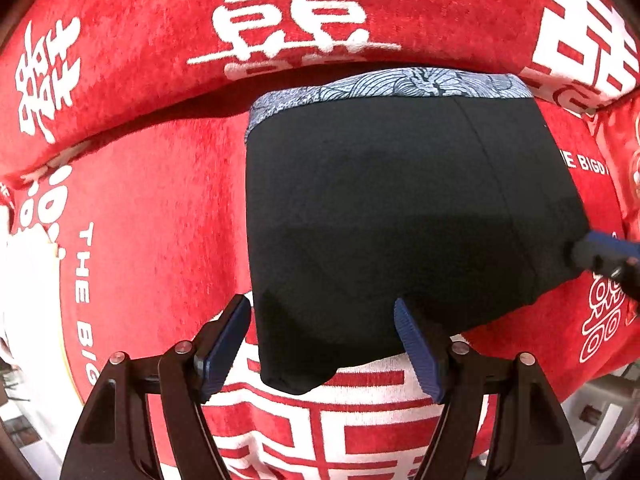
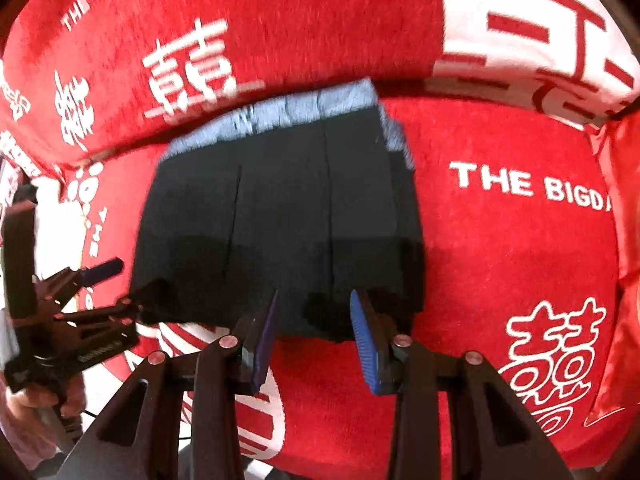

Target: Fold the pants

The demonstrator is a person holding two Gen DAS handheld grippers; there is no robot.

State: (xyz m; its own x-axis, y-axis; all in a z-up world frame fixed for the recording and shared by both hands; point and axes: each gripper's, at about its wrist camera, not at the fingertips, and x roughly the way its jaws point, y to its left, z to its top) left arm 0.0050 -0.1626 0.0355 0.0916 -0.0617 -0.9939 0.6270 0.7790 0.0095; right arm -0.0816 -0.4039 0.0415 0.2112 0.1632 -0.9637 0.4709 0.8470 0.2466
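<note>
Currently the black folded pants with a blue-grey patterned waistband point(image 1: 400, 208) lie flat on a red plush cover with white characters point(image 1: 152, 184), just ahead of both pairs of jaws. Left gripper point(image 1: 322, 344) hangs over the near hem, jaws wide apart, nothing pinched; the hem corner sits between the blue pads point(image 1: 416, 348) but untouched. Right gripper point(image 2: 314, 340) has jaws partly apart, empty, fabric edge just beyond the tips, waistband on the far side.
</note>
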